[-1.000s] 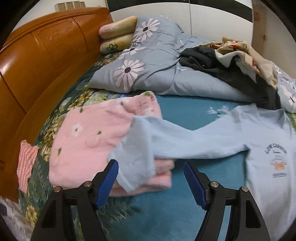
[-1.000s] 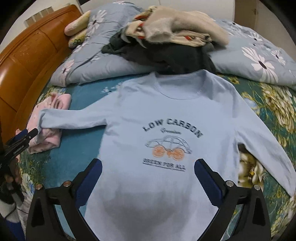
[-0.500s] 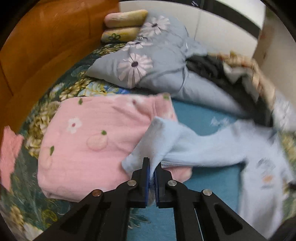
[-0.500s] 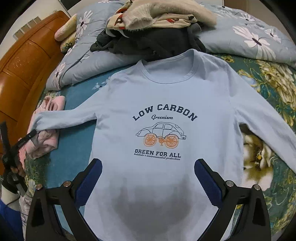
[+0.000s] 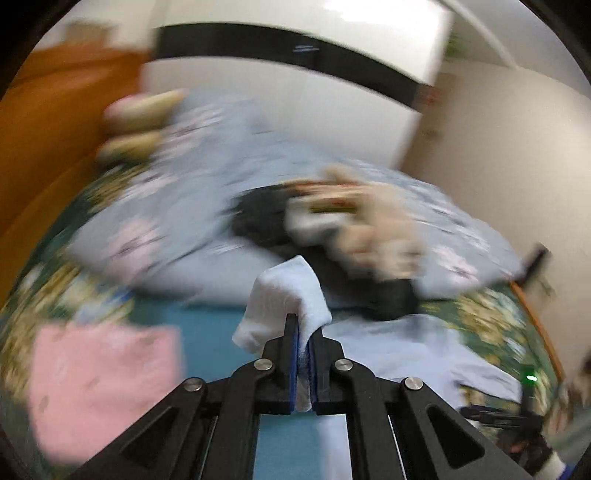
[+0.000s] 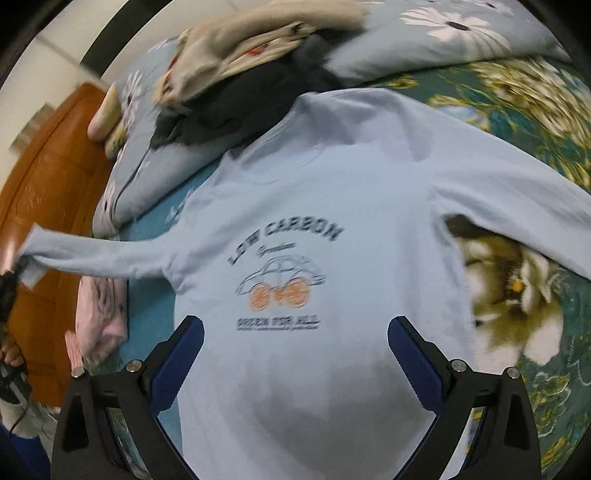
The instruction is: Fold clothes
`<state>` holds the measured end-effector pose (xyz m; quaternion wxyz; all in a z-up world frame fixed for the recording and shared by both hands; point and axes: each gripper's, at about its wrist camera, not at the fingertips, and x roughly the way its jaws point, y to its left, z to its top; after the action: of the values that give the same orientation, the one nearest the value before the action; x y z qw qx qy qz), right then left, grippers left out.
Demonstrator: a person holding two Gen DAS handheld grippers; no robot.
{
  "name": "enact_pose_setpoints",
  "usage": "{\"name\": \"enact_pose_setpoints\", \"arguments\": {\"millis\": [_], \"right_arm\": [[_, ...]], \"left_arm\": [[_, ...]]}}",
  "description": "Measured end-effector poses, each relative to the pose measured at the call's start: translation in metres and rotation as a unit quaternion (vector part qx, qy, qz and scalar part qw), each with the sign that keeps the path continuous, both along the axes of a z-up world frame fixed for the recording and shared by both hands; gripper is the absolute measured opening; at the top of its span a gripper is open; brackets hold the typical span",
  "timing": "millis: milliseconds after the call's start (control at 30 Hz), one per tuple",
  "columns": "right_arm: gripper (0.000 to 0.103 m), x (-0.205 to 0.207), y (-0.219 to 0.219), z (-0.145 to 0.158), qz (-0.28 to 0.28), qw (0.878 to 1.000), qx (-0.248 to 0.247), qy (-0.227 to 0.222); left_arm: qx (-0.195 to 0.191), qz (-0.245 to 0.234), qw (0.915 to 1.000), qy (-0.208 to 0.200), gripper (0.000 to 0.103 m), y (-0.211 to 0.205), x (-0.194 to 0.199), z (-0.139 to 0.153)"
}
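Note:
A light blue long-sleeve shirt (image 6: pixel 332 206) with a "LOW CARBON" car print lies face up on the bed. My left gripper (image 5: pixel 303 332) is shut on the cuff of its left sleeve (image 5: pixel 291 295) and holds it lifted off the bed; in the right wrist view the sleeve (image 6: pixel 99 256) stretches out taut to the far left. My right gripper (image 6: pixel 295 332) is open and empty, hovering over the shirt's lower front. The shirt's other sleeve (image 6: pixel 517 218) lies flat at the right.
A folded pink garment (image 5: pixel 99 384) lies on the bed at the left, also in the right wrist view (image 6: pixel 103 314). A pile of dark and beige clothes (image 6: pixel 251 70) sits on grey floral pillows (image 6: pixel 461 33) behind the shirt. An orange wooden headboard (image 6: pixel 48 192) bounds the left.
My left gripper closed on the sleeve cuff, then lifted it off the pink garment and swung right. My right gripper stayed open over the shirt and shifted slightly.

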<state>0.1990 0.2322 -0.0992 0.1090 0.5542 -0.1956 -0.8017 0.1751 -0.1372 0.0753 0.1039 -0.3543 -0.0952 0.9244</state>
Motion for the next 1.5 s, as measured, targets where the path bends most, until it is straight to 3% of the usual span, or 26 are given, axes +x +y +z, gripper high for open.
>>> {"name": "enact_pose_setpoints", "arguments": {"millis": [100,233,333,367,500,533,667,733,800,867,933,1033,1100,1233,1300,1400,1500], "right_arm": [[0.1,-0.001,0.024,0.004,-0.022,1.0,-0.007,0.01],[0.1,0.002,0.065,0.008,-0.069,0.997,-0.021,0.025],[0.1,0.006,0.093,0.004,-0.102,0.994,-0.03,0.022],[0.1,0.008,0.101,0.002,-0.111,0.993,-0.032,0.018],[0.1,0.015,0.131,0.003,-0.146,0.988,-0.046,0.017],[0.1,0.016,0.138,0.003,-0.154,0.987,-0.05,0.018],[0.1,0.008,0.143,0.007,-0.143,0.989,-0.032,0.022],[0.1,0.002,0.141,0.007,-0.13,0.991,-0.023,0.022],[0.1,-0.008,0.129,0.008,-0.106,0.994,-0.008,0.024],[0.1,-0.019,0.115,0.008,-0.078,0.997,0.009,0.026],[0.1,-0.029,0.1,0.008,-0.051,0.998,0.025,0.028],[0.1,-0.05,0.062,0.013,0.004,0.998,0.052,0.043],[0.1,-0.063,0.035,0.014,0.039,0.996,0.069,0.05],[0.097,-0.084,-0.019,-0.002,0.127,0.983,0.124,0.043],[0.089,-0.089,-0.037,-0.018,0.159,0.973,0.163,0.029],[0.07,-0.1,-0.048,-0.049,0.179,0.959,0.22,-0.014],[0.058,-0.103,-0.038,-0.052,0.165,0.96,0.226,-0.025]], "left_arm": [[-0.009,-0.093,0.9953,0.023,0.005,0.096,-0.029,-0.004],[-0.068,-0.169,0.9833,0.005,0.005,0.216,-0.056,-0.052],[-0.101,-0.198,0.9736,-0.053,0.006,0.288,-0.071,-0.112],[-0.109,-0.197,0.9703,-0.089,0.006,0.308,-0.077,-0.136],[-0.128,-0.182,0.9633,-0.15,0.008,0.34,-0.083,-0.191],[-0.124,-0.183,0.9619,-0.161,0.009,0.342,-0.084,-0.198],[-0.09,-0.181,0.9582,-0.202,0.044,0.336,-0.086,-0.208],[-0.053,-0.177,0.9615,-0.203,0.054,0.312,-0.08,-0.196],[-0.033,-0.146,0.9712,-0.186,0.068,0.275,-0.074,-0.179],[-0.057,-0.103,0.9792,-0.166,0.069,0.24,-0.064,-0.171],[-0.115,-0.058,0.979,-0.158,0.069,0.204,-0.051,-0.172],[-0.189,-0.054,0.9681,-0.156,0.069,0.182,-0.032,-0.185],[-0.259,-0.051,0.9541,-0.142,0.069,0.181,-0.022,-0.196],[-0.269,-0.025,0.9503,-0.154,0.069,0.165,-0.022,-0.214],[-0.253,-0.019,0.9527,-0.168,0.069,0.162,-0.029,-0.222],[-0.254,-0.001,0.9545,-0.157,0.069,0.163,-0.039,-0.224],[-0.253,0.03,0.9548,-0.153,0.069,0.156,-0.047,-0.226]]}}
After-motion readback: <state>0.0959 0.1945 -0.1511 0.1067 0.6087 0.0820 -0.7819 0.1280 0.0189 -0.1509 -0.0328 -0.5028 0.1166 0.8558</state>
